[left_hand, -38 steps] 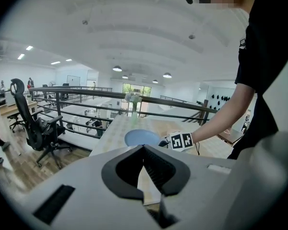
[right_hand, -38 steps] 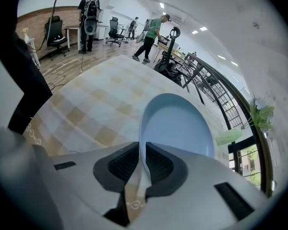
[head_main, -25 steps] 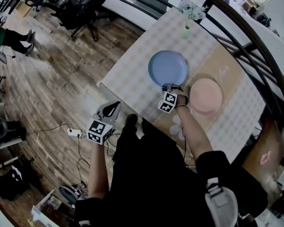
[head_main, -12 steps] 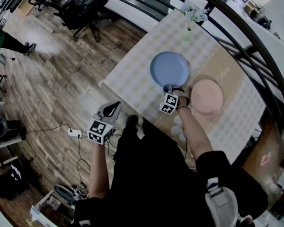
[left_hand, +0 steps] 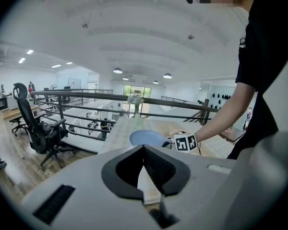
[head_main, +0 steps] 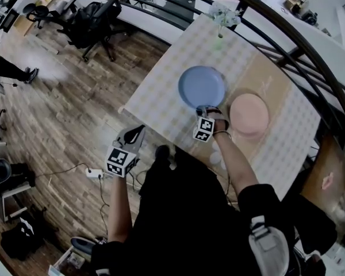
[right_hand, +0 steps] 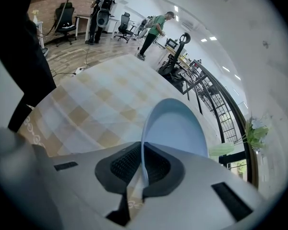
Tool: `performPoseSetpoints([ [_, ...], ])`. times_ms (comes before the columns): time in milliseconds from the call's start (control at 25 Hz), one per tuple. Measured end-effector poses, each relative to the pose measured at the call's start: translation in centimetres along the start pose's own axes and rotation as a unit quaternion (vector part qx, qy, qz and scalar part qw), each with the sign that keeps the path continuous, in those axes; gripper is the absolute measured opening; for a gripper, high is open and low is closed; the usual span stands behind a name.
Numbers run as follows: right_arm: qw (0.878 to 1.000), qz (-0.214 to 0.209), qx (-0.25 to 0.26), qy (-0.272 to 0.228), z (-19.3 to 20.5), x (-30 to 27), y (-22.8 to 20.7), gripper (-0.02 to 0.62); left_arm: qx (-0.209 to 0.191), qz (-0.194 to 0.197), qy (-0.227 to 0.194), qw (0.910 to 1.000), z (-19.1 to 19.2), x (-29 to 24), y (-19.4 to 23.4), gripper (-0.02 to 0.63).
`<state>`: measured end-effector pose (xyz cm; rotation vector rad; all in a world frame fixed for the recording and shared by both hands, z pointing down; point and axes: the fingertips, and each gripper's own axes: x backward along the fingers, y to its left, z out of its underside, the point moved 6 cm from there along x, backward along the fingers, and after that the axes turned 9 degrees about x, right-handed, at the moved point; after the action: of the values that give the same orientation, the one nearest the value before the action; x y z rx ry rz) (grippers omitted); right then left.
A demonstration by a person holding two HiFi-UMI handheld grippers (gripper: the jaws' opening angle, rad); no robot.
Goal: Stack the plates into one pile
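Checkered table [head_main: 155,96]: right gripper [head_main: 206,109] pinches the rim of blue plate [head_main: 201,85], not yet on pink plate [head_main: 249,112]; left gripper [head_main: 135,134] closed, empty; stacking barely begun.

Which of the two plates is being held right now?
The blue plate: the right gripper is shut on its rim, while the pink plate lies untouched.
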<state>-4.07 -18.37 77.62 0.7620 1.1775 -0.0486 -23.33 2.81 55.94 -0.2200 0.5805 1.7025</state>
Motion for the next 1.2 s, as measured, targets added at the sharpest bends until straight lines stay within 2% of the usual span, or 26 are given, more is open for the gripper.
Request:
performPoseSetpoints([
  [440, 0.999, 0.028, -0.034, 0.029, -0.1, 2.3, 0.1, 0.011, -0.035, 0.057, 0.003, 0.9978, -2.3, -0.2, 1.2, 0.002],
  [680, 0.996, 0.039, -0.054, 0.061, 0.6, 3.9, 0.3, 0.011, -0.047, 0.095, 0.000, 0.9944, -3.4, -0.9, 1.8, 0.002],
  [1200, 0.983, 0.060, -0.115, 0.130, 2.0, 7.8, 3.5, 0.011, -0.079, 0.193, 0.012, 0.9779, -3.6, -2.7, 1.6, 0.002],
])
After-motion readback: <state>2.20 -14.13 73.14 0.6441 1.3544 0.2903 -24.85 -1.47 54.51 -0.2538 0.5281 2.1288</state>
